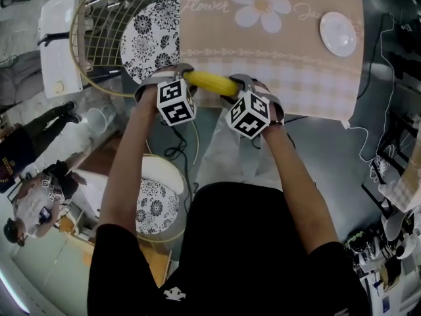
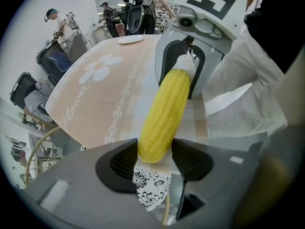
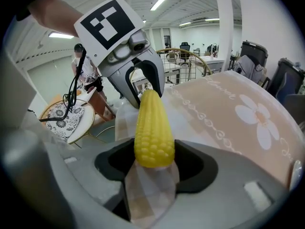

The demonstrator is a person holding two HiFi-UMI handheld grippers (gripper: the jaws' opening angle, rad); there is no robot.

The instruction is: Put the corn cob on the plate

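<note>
The corn cob (image 1: pixel 210 83) hangs crosswise between the two tools at the near edge of the bench (image 1: pixel 309 101), which is covered by a beige flowered cloth (image 1: pixel 289 58). The left gripper (image 2: pixel 155 160) has the cob's one end set between its fingers (image 2: pixel 121 163), the dark pads pressing against the yellow kernels on both sides at a wide spread. The right gripper (image 3: pixel 154 163) grips the other end the same way, its fingers (image 3: pixel 195 167) closed against the blunt end of the cob. In each gripper view the cob runs straight away from the near fingers to the opposite tool's fingers, so the two pairs face each other along its length. Checked cloth shows under the right fingers. Below and behind the left fingers lies part of a black-and-white patterned disc (image 1: pixel 152 37), which rests on a gold wire rack (image 1: pixel 108 25) just off the bench's left end. The white plate (image 1: pixel 337 33) sits on the cloth well beyond the right fingers, toward the far right corner, well apart from the cob.
</note>
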